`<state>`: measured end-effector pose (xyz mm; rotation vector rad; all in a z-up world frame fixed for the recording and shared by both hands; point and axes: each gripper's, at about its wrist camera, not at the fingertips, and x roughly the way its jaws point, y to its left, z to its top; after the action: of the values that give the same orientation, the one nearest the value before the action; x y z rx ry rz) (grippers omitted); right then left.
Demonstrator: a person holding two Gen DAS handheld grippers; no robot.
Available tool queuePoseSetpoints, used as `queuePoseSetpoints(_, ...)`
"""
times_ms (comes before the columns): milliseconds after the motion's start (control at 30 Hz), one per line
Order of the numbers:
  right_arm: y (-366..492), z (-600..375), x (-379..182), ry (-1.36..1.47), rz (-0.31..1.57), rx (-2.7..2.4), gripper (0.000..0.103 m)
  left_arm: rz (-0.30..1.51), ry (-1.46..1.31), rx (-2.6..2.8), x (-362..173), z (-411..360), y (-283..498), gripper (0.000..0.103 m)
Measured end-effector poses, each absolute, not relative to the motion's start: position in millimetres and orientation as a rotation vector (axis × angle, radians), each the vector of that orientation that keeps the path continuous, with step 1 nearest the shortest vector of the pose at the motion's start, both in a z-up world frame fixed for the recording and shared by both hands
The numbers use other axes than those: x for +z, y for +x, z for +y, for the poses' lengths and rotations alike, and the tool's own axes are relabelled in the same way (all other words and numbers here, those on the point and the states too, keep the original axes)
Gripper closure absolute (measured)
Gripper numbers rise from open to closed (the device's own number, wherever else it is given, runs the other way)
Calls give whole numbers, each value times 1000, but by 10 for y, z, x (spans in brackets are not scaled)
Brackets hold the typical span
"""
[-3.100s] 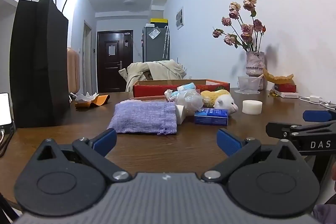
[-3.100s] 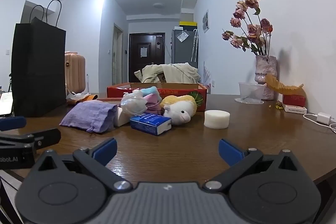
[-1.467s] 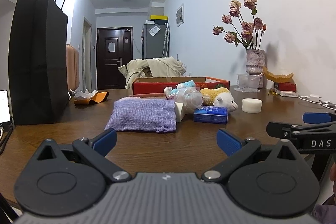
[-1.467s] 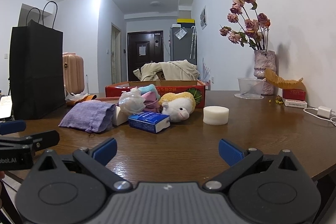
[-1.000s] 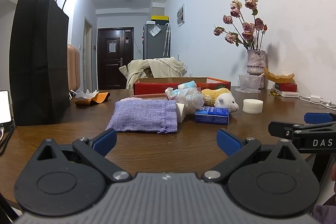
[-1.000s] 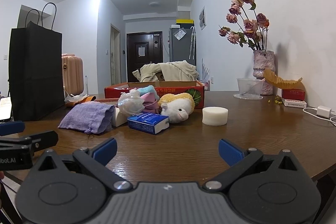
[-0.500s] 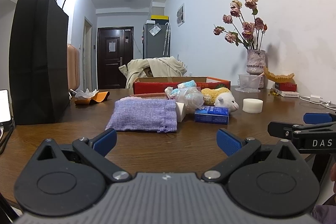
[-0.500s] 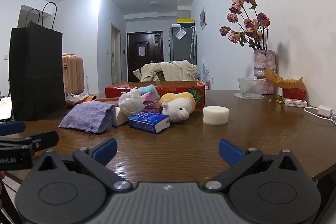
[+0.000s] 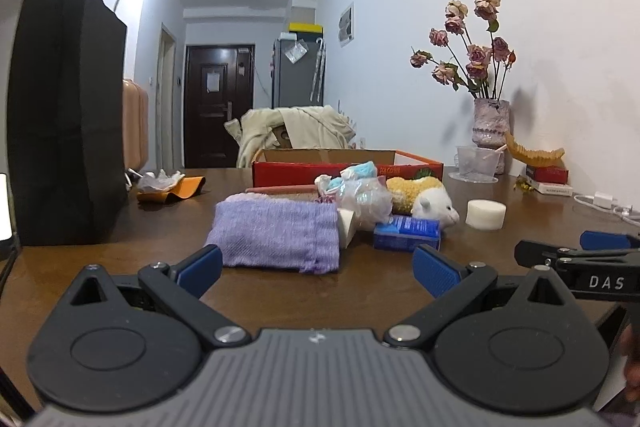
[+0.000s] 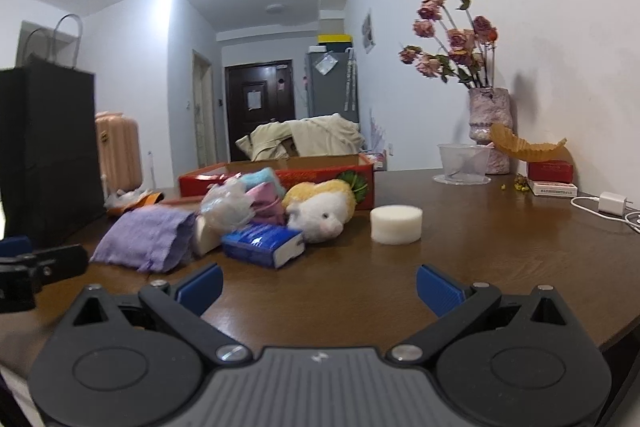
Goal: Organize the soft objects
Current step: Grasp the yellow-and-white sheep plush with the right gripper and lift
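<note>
On the far left of the brown desk (image 9: 120,267) stands a tall black bag (image 9: 66,115). Beside it, farther back, lies an orange wrapper (image 9: 176,187). The left claw (image 9: 318,265) hangs low over the near edge of the desk, its blue pads spread wide apart and empty. Ahead of it lies a purple cloth (image 9: 276,231), touching a heap of soft things: a clear plastic bag (image 9: 362,199), a blue pack (image 9: 406,231) and a white and yellow plush (image 9: 432,201). A red box (image 9: 344,169) sits just behind the heap. A white sponge (image 9: 485,213) stands apart, right of the plush. The right claw (image 10: 320,289) is also spread wide and holds nothing, aimed at the blue pack and sponge. Farther right, by the wall, a vase (image 10: 489,131) holds dried roses, with a charger (image 10: 610,203) near the desk's edge.
</note>
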<state>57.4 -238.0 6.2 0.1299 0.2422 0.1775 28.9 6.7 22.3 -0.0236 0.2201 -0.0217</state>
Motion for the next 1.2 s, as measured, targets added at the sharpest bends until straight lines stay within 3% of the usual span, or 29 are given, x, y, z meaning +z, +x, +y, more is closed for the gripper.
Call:
queuePoseSetpoints(233, 1266, -2455, 383, 214, 282, 206, 0, 258, -91, -98, 661, 114, 925, 0)
queuePoseSetpoints(367, 1971, -2336, 490, 153, 415, 222, 0, 254, -54, -129, 867, 9, 1458, 0)
queuePoseSetpoints(500, 2599, -2211, 458, 118, 492, 231, 16, 277, -8, -182, 945, -157, 2022, 0)
queuePoseSetpoints(533, 2732, -2162, 426, 100, 532, 235, 16, 289, 2, -194, 954, -207, 2147, 0)
queuePoseSetpoints(633, 3002, -2099, 283, 107, 613, 284, 28, 335, 18, -231, 932, -355, 2501, 11)
queuePoseSetpoints(700, 3070, -2095, 200, 95, 658, 295, 47, 396, 28, -256, 893, -468, 2730, 25)
queuePoseSetpoints(767, 3045, -2226, 200, 132, 640, 307, 50, 455, 32, -283, 834, -564, 2891, 31)
queuePoseSetpoints(1033, 2778, -2845, 341, 229, 549, 412, 52, 570, -24, -408, 609, -803, 3122, 33)
queuePoseSetpoints(1167, 2731, -2958, 485, 228, 524, 460, 52, 528, -61, -457, 700, -826, 3040, 50)
queuePoseSetpoints(1200, 2747, -2982, 545, 232, 519, 471, 52, 510, -59, -449, 761, -832, 3022, 50)
